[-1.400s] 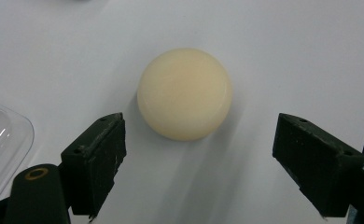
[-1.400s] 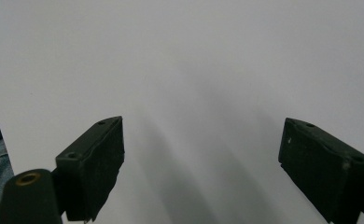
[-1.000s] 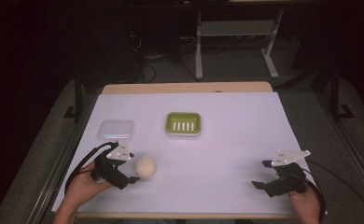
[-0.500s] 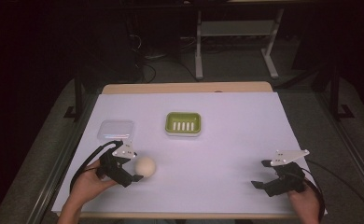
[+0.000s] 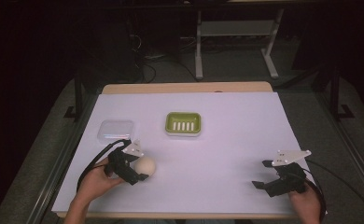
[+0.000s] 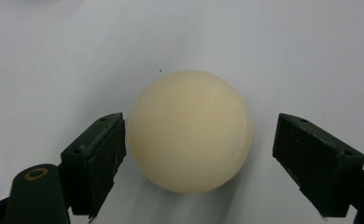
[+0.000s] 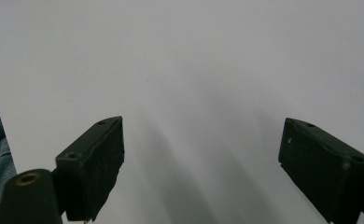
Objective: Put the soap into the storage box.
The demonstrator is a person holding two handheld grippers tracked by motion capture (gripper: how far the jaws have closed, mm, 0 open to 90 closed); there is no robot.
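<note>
Left gripper view puts the ball (image 6: 190,130) between two spread black jaws: the left jaw sits just beside its flank, perhaps touching, while the right jaw stands clear with bare white sheet in the gap. So the left gripper (image 5: 134,171) is released, set around the ball but not yet pinching it. The step in hand looks like the grasp, with the approach done. The next move likely calls for closing the jaws evenly across the widest part, since a round, smooth thing could squirt forward out of an off-centre squeeze.

The ball is cream, glossy and plain, with no seam or mark, resting on the white sheet (image 5: 227,154). From the high view it lies in front and to the left of the green dish (image 5: 183,123), nearer the person, and the clear box (image 5: 116,129) sits to the left of that dish. The right gripper (image 5: 269,179) rests well off to the dish's front right, jaws wide apart, gripping nothing.
</note>
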